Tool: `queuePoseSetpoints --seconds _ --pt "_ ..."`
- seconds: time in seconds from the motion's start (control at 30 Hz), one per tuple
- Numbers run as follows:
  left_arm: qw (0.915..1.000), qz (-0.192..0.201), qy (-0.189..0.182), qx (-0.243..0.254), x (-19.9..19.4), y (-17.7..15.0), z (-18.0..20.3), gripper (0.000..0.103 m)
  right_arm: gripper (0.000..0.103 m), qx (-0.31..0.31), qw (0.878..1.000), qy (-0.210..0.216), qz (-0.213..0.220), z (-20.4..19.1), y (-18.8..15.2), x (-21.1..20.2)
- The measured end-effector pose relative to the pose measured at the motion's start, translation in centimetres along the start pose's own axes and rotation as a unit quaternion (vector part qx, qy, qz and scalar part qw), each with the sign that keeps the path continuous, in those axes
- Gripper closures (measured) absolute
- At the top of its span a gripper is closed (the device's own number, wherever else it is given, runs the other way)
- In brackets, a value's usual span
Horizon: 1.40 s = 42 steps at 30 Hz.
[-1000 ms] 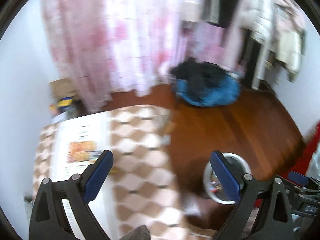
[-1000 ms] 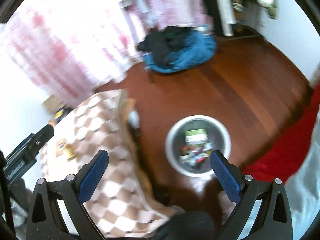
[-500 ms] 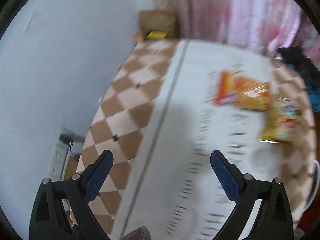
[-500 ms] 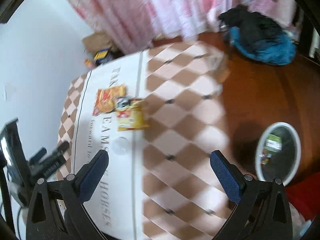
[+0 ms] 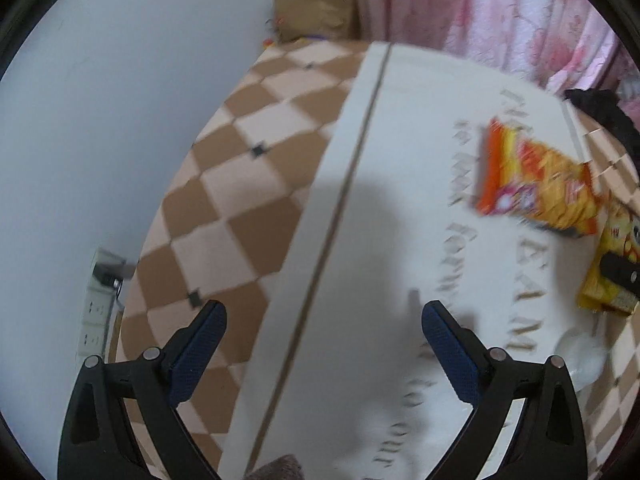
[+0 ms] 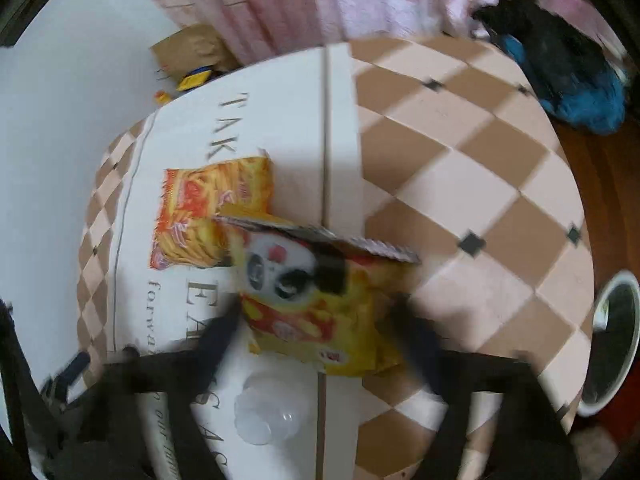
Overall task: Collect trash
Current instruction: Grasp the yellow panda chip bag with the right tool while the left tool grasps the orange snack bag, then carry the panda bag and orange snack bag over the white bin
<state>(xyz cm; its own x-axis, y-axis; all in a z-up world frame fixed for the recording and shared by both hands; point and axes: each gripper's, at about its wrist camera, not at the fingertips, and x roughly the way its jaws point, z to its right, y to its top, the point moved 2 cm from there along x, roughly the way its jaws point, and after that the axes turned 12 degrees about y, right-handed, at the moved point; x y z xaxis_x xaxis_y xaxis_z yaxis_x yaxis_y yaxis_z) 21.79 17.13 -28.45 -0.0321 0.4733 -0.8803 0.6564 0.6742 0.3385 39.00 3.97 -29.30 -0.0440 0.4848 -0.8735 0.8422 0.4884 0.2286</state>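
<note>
Straddling the yellow panda snack bag point(image 6: 316, 312) on the tabletop point(image 6: 460, 152), the right claw point(image 6: 320, 320) gapes wide, empty. Its thin foil could slide or crumple aside. Motion blur hides the fingertips' contact. Left claw point(image 5: 322, 334) hangs agape, empty, well apart.
</note>
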Motion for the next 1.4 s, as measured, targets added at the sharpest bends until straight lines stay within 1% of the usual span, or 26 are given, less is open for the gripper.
queuePoseSetpoints --seconds 0.07,0.13,0.23,0.3,0.4,0.47,0.5,0.53,0.57,0.6,0.63,0.67,0.7,0.73,0.8,1.0,1.07,1.2,1.23,1.4 --pt "0.9997 0.013 -0.019 0.0 -0.9 1.2 0.6 0.002 0.051 0.003 1.0 -0.002 0.006 0.5 0.2 -1.2" --pt "0.9989 0.02 -0.042 -0.002 -1.6 2.2 1.1 0.002 0.051 0.014 1.0 0.013 0.019 1.5 0.4 -3.0" --pt "0.9947 0.011 -0.102 -0.007 -2.1 4.3 2.9 0.003 0.051 0.038 0.999 0.021 0.03 3.6 0.6 -5.4" --pt "0.9909 0.003 -0.134 -0.007 -1.9 5.5 4.4 0.003 0.051 0.05 0.998 0.015 0.026 5.2 0.7 -6.3" --pt "0.9863 -0.022 -0.163 0.011 -1.4 7.0 8.1 0.005 0.051 0.062 0.998 0.001 0.023 6.9 0.8 -6.5" --pt "0.9857 -0.029 -0.164 0.024 -0.7 7.4 10.0 0.005 0.051 0.071 0.997 -0.001 0.022 8.0 0.8 -6.5" --pt "0.9861 -0.028 -0.161 0.029 -0.6 7.6 10.5 0.011 0.051 0.073 0.997 -0.001 0.021 8.3 0.6 -6.4" --pt "0.9888 -0.019 -0.143 0.037 -0.5 7.5 11.3 0.015 0.051 0.074 0.997 -0.003 0.02 8.5 0.6 -6.2" --pt "0.9905 -0.005 -0.131 0.043 -0.9 7.3 11.6 0.027 0.051 0.072 0.997 -0.004 0.019 8.7 0.4 -6.0" --pt "0.9915 0.01 -0.12 0.05 -1.3 7.1 11.9 0.045 0.051 0.071 0.997 -0.005 0.018 8.7 0.2 -5.9" --pt "0.9926 0.024 -0.104 0.057 -1.8 6.8 12.2 0.055 0.051 0.07 0.997 -0.006 0.017 8.7 0.2 -5.7" --pt "0.9931 0.03 -0.099 0.056 -1.9 6.8 12.0 0.073 0.051 0.068 0.998 -0.006 0.016 8.7 0.1 -5.6" --pt "0.9928 0.035 -0.101 0.053 -2.1 6.6 11.9 0.087 0.051 0.065 0.998 -0.006 0.016 8.6 0.0 -5.5" --pt "0.9926 0.036 -0.104 0.051 -2.2 6.5 11.6 0.087 0.051 0.061 0.998 -0.006 0.015 8.4 -0.1 -5.4" --pt "0.9926 0.047 -0.102 0.045 -2.6 6.2 10.5 0.092 0.052 0.052 0.998 -0.007 0.016 8.1 -0.2 -5.3" --pt "0.992 0.079 -0.097 0.019 -4.9 5.0 6.0 0.093 0.052 0.037 0.999 0.001 0.03 7.4 -0.8 -6.5" --pt "0.9913 0.091 -0.095 0.009 -6.5 4.3 3.9 0.093 0.052 0.036 0.999 0.011 0.035 7.1 -1.1 -7.2" --pt "0.9886 0.113 -0.099 -0.007 -9.6 3.4 1.3 0.093 0.052 0.029 0.998 0.03 0.05 6.1 -1.7 -9.4" --pt "0.9874 0.122 -0.1 -0.009 -11.0 3.2 0.6 0.093 0.052 0.026 0.997 0.036 0.055 5.7 -1.8 -10.3" --pt "0.9805 0.163 -0.11 -0.003 -16.4 2.5 -0.3 0.093 0.052 0.011 0.995 0.063 0.081 4.1 -2.4 -14.5"
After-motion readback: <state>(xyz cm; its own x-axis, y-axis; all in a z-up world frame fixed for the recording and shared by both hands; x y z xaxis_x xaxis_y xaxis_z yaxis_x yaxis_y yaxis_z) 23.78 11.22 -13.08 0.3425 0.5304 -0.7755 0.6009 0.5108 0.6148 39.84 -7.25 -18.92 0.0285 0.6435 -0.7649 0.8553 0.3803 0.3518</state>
